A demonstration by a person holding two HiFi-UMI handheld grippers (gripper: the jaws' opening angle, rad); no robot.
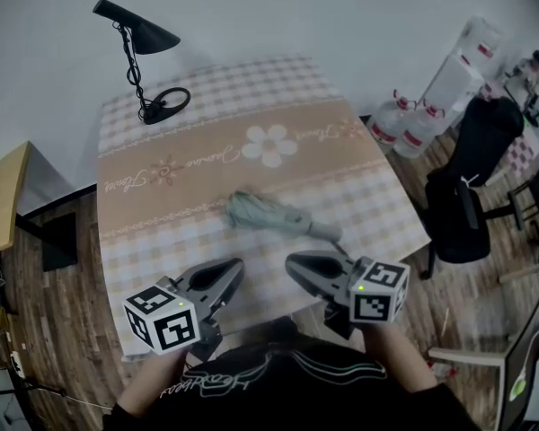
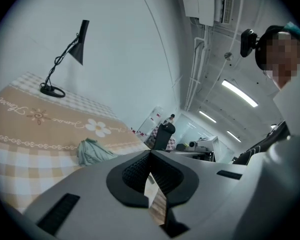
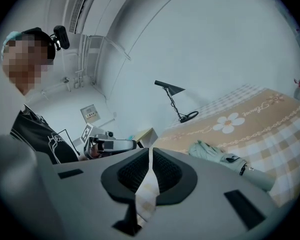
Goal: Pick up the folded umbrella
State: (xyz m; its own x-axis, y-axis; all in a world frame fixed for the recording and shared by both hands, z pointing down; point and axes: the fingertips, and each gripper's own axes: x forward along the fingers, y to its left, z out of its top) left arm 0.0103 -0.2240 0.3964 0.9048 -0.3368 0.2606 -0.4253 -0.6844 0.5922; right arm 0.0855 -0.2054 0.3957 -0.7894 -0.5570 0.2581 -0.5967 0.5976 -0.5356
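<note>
Left tongs (image 1: 236,268) are seen pressed together and empty; the folded umbrella (image 1: 274,214) is laid just beyond, mid-bench (image 1: 162,232). Right tongs (image 1: 294,262), likewise shut on nothing, should probably be spread first, then closed around the bundled middle.

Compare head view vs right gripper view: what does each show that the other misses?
Only head view: black office chair, wood floor, and the marker cube on the right gripper.
Only right gripper view: wall air conditioner, plus that gripper's tongs seen close up, shut with nothing between them.
Both: folded umbrella lying on the flower-print tablecloth, black desk lamp, left gripper.
</note>
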